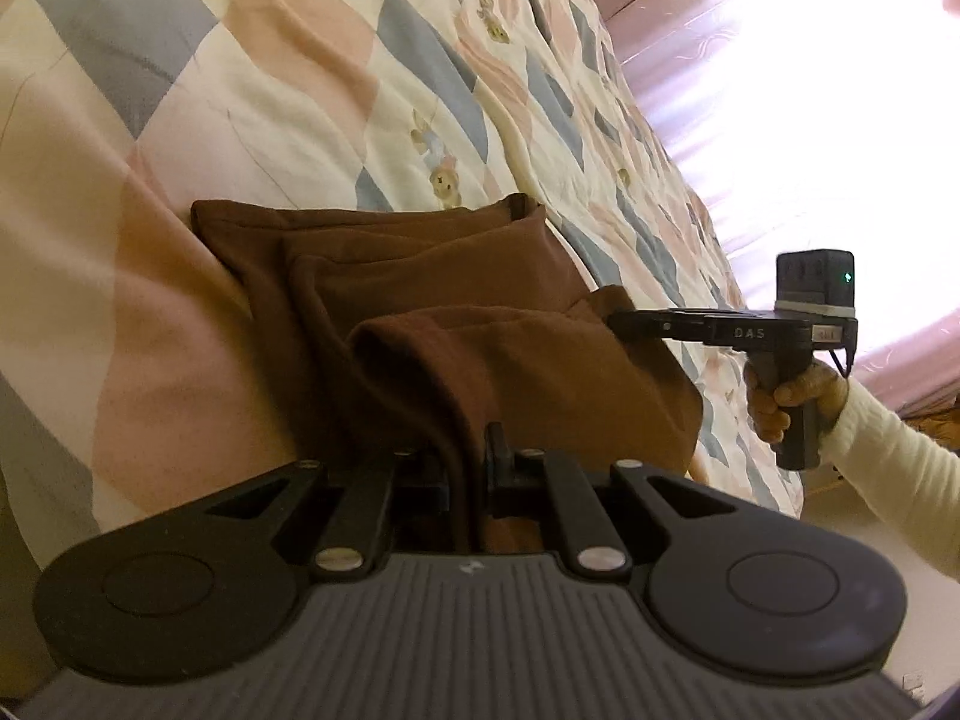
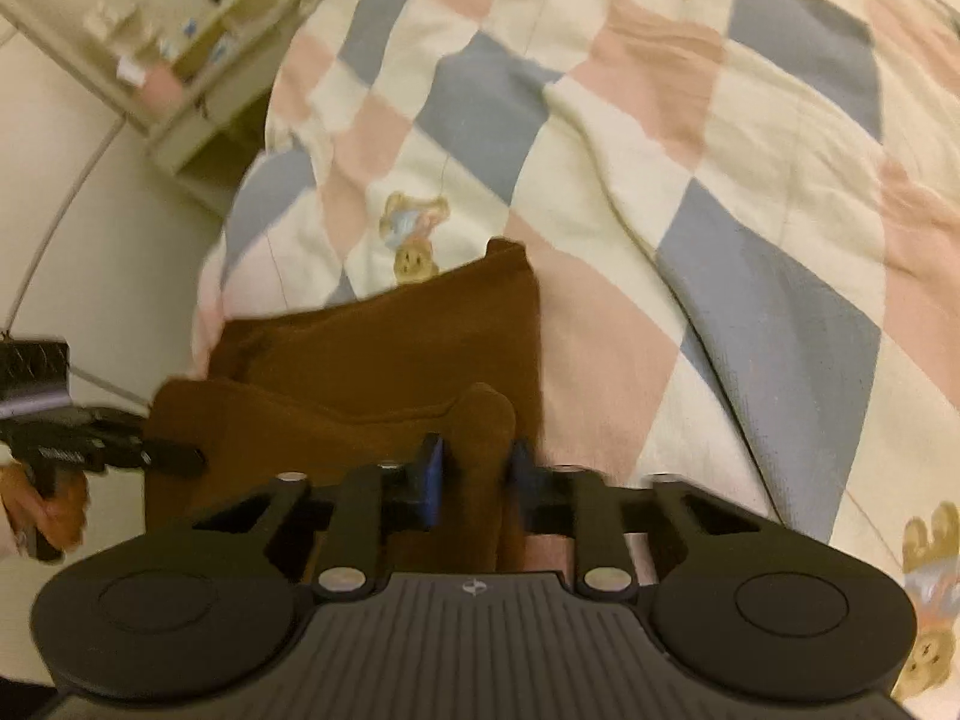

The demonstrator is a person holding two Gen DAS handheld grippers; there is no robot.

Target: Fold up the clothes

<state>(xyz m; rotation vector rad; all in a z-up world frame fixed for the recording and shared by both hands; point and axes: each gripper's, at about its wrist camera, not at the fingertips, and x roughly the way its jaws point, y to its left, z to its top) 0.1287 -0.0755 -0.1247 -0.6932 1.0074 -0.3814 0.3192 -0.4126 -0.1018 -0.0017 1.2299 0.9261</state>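
The brown garment [image 1: 420, 300] lies partly folded on the checked quilt [image 1: 240, 120], straight ahead of both grippers; from the left wrist view its long axis runs away from the left gripper [image 1: 467, 468] toward the far folded edge, with several stacked layers showing as ridges across that line; the near end is lifted and bunched. The left gripper is clamped on a narrow fold of that near edge, the cloth pinched thin between its fingers; the right gripper [image 2: 474, 468] grips a thicker rounded lobe of the same garment [image 2: 390, 348] at the corner to the right of the left gripper, its blue pads [image 2: 433, 474] pressing the cloth from both sides. The right hand [image 1: 780, 402] in a cream sleeve [image 1: 900, 468] holds that tool's handle. Below each gripper the cloth passes behind the tool body and is hidden; the right wrist view is blurred; the window beyond is washed out by glare; the furniture [image 2: 180, 60] to the left of the bed is too soft to make out.
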